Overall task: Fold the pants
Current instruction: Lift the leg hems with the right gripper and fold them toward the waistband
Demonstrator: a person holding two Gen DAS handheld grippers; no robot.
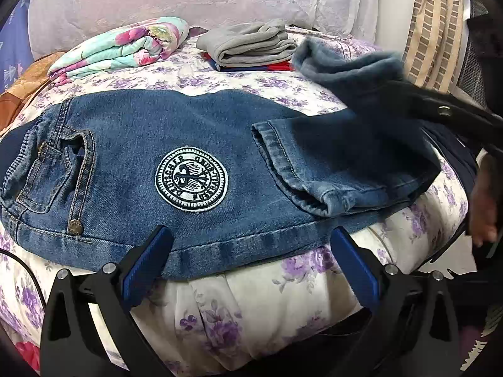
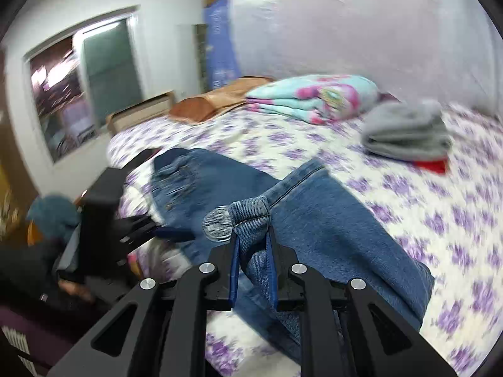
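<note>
Through my left wrist camera, my left gripper (image 1: 251, 245) hangs with its two blue-padded fingers (image 1: 147, 260) spread wide apart, holding nothing, at the near edge of the one pair of blue denim pants (image 1: 151, 144). The pants lie flat on the bed's white quilt with purple flowers (image 1: 251, 301), waistband to the left. I count one round white embroidered patch (image 1: 191, 179) on the denim, one pocket (image 1: 56, 172) and one metal rivet button (image 1: 75, 227) near the left end. The two leg cuffs (image 1: 301, 176) are brought over onto the upper part of the pants, just right of the patch. My right gripper (image 1: 446, 113) reaches in from the right, blurred, above the folded legs. Behind the pants sit one folded floral blanket in teal and pink (image 1: 125, 47) and one folded grey garment (image 1: 251, 44), which rests on something red and blue.

Through my right wrist camera, my right gripper (image 2: 253, 248) is clamped onto a bunched fold of the denim pants (image 2: 330, 220), the cloth pinched between its two blue pads (image 2: 234, 270) and lifted off the quilt (image 2: 283, 135). The round patch (image 2: 217, 223) peeks out just left of the pinched fold. My left gripper (image 2: 169, 231) shows at the left, blurred. Further back I see the one floral blanket (image 2: 314, 97), the one grey garment (image 2: 405, 132), one orange-brown pillow (image 2: 213, 103) and one window (image 2: 85, 75).
</note>
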